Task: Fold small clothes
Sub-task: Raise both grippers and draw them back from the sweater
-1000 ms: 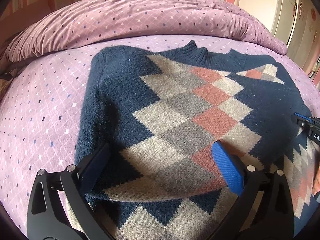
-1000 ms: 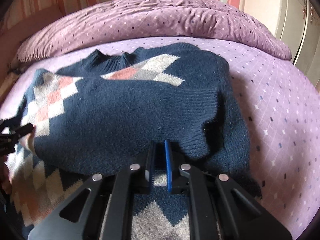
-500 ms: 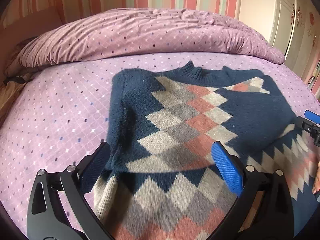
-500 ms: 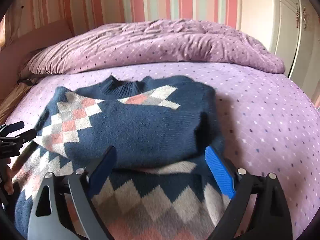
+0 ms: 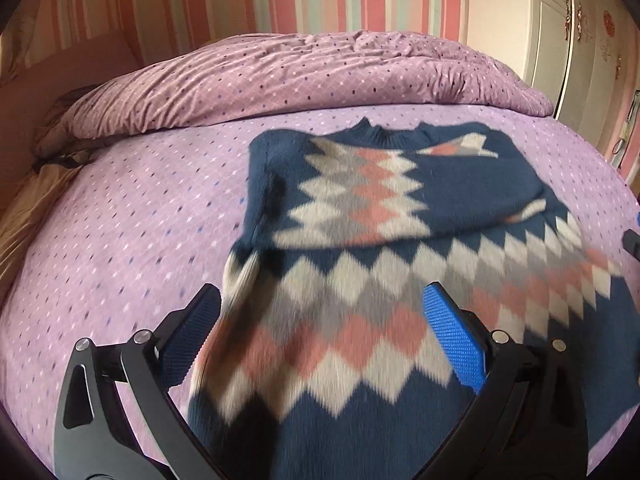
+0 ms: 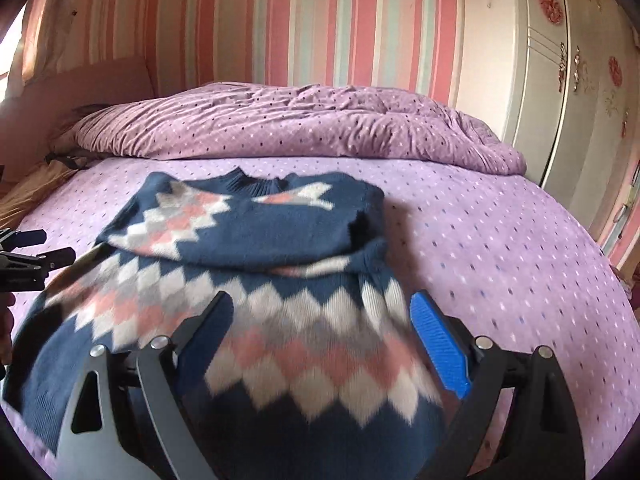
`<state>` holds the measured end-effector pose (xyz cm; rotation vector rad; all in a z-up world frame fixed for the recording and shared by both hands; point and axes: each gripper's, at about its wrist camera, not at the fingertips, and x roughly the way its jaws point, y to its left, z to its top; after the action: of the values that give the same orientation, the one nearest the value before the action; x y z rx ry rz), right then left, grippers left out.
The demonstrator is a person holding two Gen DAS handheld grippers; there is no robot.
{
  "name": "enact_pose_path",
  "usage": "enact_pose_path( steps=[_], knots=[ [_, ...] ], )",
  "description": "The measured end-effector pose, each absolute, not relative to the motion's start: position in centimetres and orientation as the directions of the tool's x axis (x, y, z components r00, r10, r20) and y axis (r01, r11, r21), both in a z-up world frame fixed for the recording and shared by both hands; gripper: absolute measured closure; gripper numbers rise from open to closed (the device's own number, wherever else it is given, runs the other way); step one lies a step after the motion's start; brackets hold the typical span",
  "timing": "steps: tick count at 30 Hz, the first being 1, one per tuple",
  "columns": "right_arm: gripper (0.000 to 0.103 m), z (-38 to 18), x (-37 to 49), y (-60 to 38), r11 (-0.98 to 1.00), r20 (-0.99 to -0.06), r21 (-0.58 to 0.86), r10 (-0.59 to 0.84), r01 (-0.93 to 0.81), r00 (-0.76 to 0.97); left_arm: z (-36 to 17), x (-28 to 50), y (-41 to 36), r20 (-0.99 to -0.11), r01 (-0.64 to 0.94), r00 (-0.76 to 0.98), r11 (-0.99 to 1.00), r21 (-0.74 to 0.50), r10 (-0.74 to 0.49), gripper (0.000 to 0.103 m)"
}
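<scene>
A navy sweater (image 5: 380,280) with white, grey and pink diamonds lies flat on the purple bed. Both sleeves are folded across its chest; the collar points away from me. It also shows in the right wrist view (image 6: 280,288). My left gripper (image 5: 324,320) is open and empty above the sweater's lower left part. My right gripper (image 6: 320,328) is open and empty above the lower right part. The left gripper's tips (image 6: 36,248) show at the left edge of the right wrist view.
The bed sheet (image 5: 120,240) is purple with small dots. A rumpled purple duvet (image 5: 300,76) lies along the far side. A striped pink wall stands behind. A white wardrobe (image 6: 580,100) stands at the right. A tan cloth (image 5: 24,216) lies at the far left.
My right gripper has opened and let go of the folded sleeve. Both grippers have pulled back and up from the sweater, so more of its lower part shows.
</scene>
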<state>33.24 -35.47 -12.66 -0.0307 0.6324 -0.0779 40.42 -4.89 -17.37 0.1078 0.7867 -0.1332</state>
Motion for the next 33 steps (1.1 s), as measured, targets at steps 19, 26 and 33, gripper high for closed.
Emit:
enact_pose_path(
  steps=[19, 26, 33],
  knots=[
    [0.012, -14.7, 21.4, -37.2, 0.994, -0.682, -0.03, -0.099, 0.107, 0.725, -20.3, 28.1, -1.1, -0.793, 0.06, 0.605, 0.997, -0.041, -0.069, 0.003],
    [0.012, -14.6, 19.6, -36.8, 0.993, -0.684, -0.012, -0.095, 0.118, 0.723, -19.5, 25.8, -1.2, -0.79, 0.041, 0.612, 0.999, -0.016, -0.038, 0.003],
    [0.012, -14.9, 18.4, -36.7, 0.992, -0.693, -0.007, -0.094, 0.123, 0.715, -19.4, 24.5, -0.7, -0.789, 0.02, 0.614, 1.0, 0.006, -0.008, 0.003]
  ],
)
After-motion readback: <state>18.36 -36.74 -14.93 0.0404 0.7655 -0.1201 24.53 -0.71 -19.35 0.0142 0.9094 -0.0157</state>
